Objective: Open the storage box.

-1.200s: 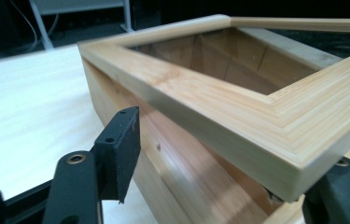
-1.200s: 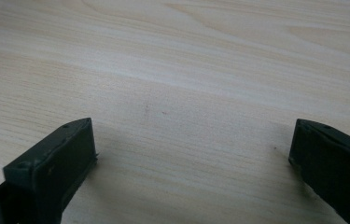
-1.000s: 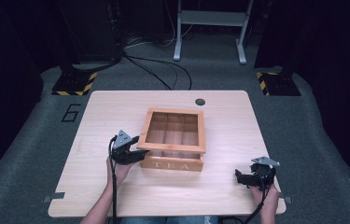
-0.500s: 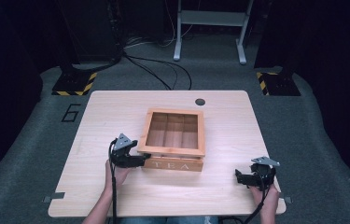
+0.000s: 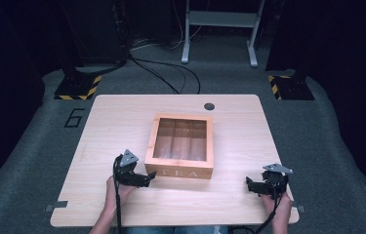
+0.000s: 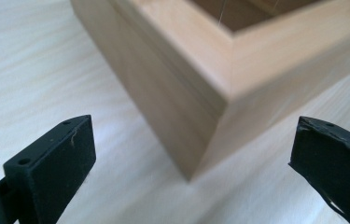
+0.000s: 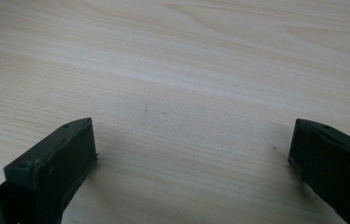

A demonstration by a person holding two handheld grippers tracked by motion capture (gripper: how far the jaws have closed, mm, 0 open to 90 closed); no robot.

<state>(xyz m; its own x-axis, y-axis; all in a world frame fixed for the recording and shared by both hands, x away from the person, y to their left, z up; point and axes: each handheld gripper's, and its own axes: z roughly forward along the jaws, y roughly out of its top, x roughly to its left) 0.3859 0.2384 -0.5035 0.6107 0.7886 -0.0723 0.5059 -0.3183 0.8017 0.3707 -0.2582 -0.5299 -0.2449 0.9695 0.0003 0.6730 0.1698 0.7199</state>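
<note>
Box [image 5: 180, 146] looked stiff, wooden, light, its glass lid fragile, best gripped by a side wall; left gripper [image 5: 144, 180] had just opened wide, empty, right gripper [image 5: 250, 185] likewise agape.

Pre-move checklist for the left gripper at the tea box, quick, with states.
1. Left gripper jaws open: ok, they have just been opening, nothing between the pads.
2. Left gripper lined up with the tea box near-left corner: ok, the corner sits between the jaws, apart from both.
3. Tea box lid shut: ok, it lies flat.
4. Right gripper open and away from the box: ok, over bare table.
5. Box contents: cannot tell, glare on the lid window.
</note>
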